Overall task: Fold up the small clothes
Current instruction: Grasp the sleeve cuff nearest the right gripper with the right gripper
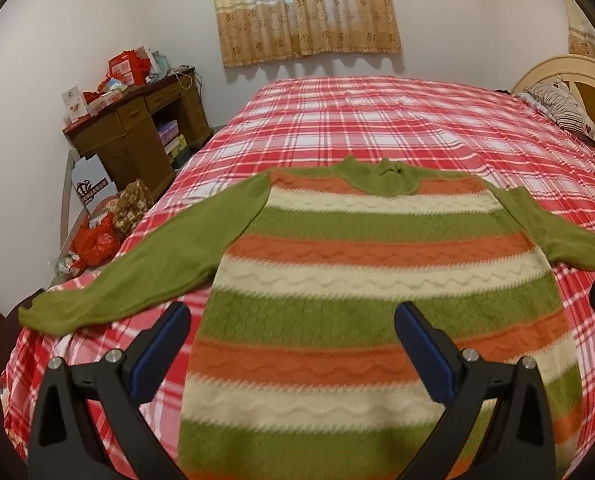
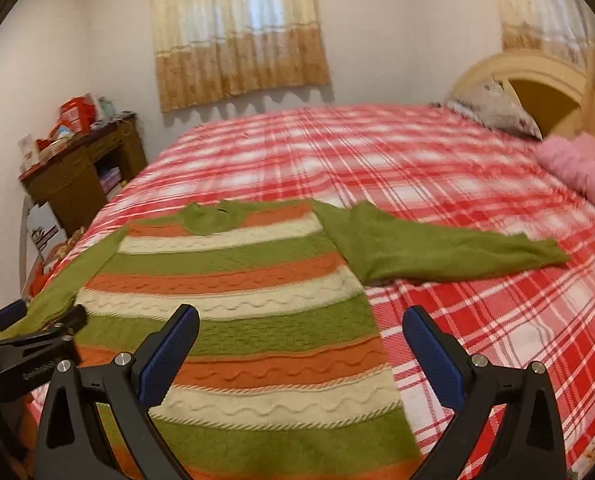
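Left wrist view: low over near bed edge, facing across plaid bed [image 1: 377, 120] toward curtained window [image 1: 309, 8]; centred above sweater [image 1: 357, 300] body, close.
Right wrist view: same heading, offset right; sweater [image 2: 249, 300] left of centre.
Shared: sweater, bed, window, desk [image 1: 137, 136], headboard [image 2: 537, 88].
Cross-sight: left gripper [image 2: 37, 320] at right view's left edge.
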`<state>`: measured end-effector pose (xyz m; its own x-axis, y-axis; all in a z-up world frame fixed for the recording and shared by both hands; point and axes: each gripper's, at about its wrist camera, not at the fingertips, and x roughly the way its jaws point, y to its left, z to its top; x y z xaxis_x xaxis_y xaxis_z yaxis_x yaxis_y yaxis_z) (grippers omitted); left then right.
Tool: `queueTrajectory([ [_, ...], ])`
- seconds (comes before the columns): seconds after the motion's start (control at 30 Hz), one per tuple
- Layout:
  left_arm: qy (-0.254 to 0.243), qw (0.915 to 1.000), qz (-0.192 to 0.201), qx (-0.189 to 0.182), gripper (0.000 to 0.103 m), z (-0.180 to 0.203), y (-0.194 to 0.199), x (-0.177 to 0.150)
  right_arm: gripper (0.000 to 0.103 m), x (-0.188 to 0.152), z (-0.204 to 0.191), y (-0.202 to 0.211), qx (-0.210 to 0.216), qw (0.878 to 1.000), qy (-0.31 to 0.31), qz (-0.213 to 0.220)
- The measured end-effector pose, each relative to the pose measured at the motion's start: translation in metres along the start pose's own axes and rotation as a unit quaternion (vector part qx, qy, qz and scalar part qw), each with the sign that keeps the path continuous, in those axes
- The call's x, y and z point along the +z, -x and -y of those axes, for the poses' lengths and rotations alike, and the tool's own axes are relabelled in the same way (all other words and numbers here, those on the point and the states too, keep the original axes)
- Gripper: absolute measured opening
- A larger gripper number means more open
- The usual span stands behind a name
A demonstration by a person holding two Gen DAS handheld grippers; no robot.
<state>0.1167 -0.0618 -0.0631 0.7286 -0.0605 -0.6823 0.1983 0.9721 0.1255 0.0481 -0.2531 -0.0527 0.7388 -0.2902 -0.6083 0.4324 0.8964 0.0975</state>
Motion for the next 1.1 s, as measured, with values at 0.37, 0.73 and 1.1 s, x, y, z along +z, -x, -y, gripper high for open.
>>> queueTrajectory([
  [0.37,0.007,0.9996,0.015,0.023,0.103,-0.016,-0.063,0.01,0.063,0.049,0.182,-0.026,-0.099,0.983,-0.154,0.018],
  [0.73,0.042,0.9978,-0.021,0.048,0.103,-0.021,-0.1,-0.006,0.049,0.017,0.393,-0.067,-0.099,0.905,-0.413,-0.013],
  [1.1,0.059,0.9975,-0.034,0.021,0.103,-0.022,-0.106,-0.005,0.009,0.037,0.399,-0.11,-0.11,0.92,-0.374,-0.025],
])
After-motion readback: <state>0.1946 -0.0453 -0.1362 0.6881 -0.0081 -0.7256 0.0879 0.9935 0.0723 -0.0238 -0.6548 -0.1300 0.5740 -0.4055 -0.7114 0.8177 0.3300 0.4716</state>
